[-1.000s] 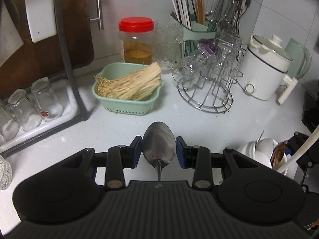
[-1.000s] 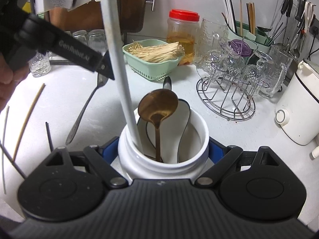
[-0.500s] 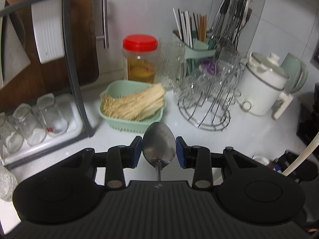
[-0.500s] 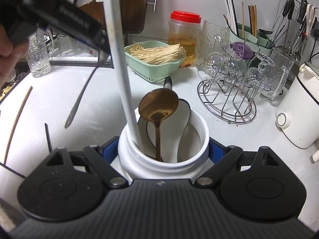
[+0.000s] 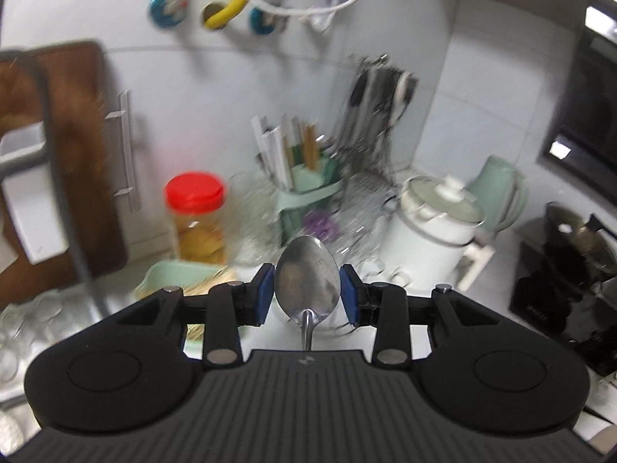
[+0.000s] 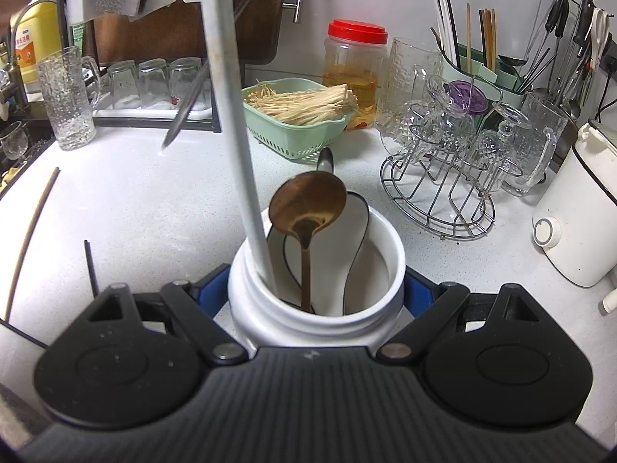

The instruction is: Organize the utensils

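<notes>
Steel is what my left gripper (image 5: 307, 295) carries: a spoon (image 5: 307, 284), bowl up and forward, its edges pinched between the two blue fingers (image 5: 265, 294), its handle running back under the gripper out of sight; from the right wrist view a thin handle (image 6: 193, 105) hangs in the air above the bench (image 6: 146, 208), up and to the left of the crock (image 6: 316, 301), and I judge that to be the same spoon.

My right gripper (image 6: 316, 293) has its fingers (image 6: 210, 289) clamped on the sides of the white crock, which stands on the bench; inside it lean a long white handle (image 6: 231, 115), a brown ladle (image 6: 308, 208) and a dark-rimmed white spoon (image 6: 358, 231), so the free space is the right half of the mouth.

The step, as I read it, is to drop my spoon into the crock; to do it well I should swing it over the mouth, tip it so the handle points down, and aim for that gap right of the ladle, clear of the white handle; only part my left fingers once the handle tip is well inside the rim, since a grip on a slick, curved bowl could let it twist or slip; the right side should hold the crock firm against the knock; chopsticks (image 6: 31, 239) lying on the bench left of the crock look like the next things to gather.
</notes>
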Tool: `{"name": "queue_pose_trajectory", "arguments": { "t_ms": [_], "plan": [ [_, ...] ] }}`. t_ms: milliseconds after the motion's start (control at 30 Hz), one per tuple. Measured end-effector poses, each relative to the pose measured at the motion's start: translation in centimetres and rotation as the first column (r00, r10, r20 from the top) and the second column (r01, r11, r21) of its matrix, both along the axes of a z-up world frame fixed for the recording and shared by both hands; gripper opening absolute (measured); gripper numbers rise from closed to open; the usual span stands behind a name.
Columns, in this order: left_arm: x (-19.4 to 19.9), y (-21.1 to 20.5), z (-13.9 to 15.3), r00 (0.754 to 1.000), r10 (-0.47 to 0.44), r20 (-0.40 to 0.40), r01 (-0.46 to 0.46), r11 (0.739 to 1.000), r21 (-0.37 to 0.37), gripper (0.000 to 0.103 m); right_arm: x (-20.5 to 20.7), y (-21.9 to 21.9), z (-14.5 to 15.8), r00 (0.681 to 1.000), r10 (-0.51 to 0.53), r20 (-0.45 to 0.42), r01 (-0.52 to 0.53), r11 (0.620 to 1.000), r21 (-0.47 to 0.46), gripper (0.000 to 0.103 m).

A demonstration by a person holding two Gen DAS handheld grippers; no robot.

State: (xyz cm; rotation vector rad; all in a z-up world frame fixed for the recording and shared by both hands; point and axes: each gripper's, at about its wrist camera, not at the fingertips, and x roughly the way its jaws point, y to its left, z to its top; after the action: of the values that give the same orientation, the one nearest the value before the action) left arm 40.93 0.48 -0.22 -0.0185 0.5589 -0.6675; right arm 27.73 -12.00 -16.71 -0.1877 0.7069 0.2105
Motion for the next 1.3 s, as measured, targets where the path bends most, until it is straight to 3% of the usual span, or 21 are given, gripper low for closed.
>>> {"name": "queue_pose_trajectory", "arguments": {
  "t_ms": [233,533,833,1100,1300],
  "plan": [
    [0.0,-2.7,2.0,0.997,-0.081,0.002,0.081,0.995,-0.054,0.042,0.0,0.0,0.0,1.000,0.002,0.000,-0.002,1.000,-0.001,0.092],
    [-0.7,-6.4,1.4,0.983,-0.181,-0.023,0.179,0.982,-0.056,0.042,0.0,0.0,0.0,1.000,0.003,0.002,-0.003,1.000,0.000,0.092],
    [-1.2,-8.6,-0.6,0.969,-0.232,-0.087,0.236,0.971,0.039,0.042,0.1,0.0,0.1,1.000,0.002,0.001,-0.002,1.000,-0.001,0.092],
    [-1.5,-9.2,-1.9,0.967,-0.223,-0.118,0.228,0.973,0.023,0.042,0.1,0.1,0.0,1.000,0.007,0.006,-0.007,1.000,0.001,0.092],
    [-1.6,-9.9,-2.6,0.956,-0.233,-0.176,0.249,0.965,0.079,0.042,0.1,0.2,0.0,1.000,0.011,0.009,-0.011,1.000,0.003,0.092]
  ]
}}
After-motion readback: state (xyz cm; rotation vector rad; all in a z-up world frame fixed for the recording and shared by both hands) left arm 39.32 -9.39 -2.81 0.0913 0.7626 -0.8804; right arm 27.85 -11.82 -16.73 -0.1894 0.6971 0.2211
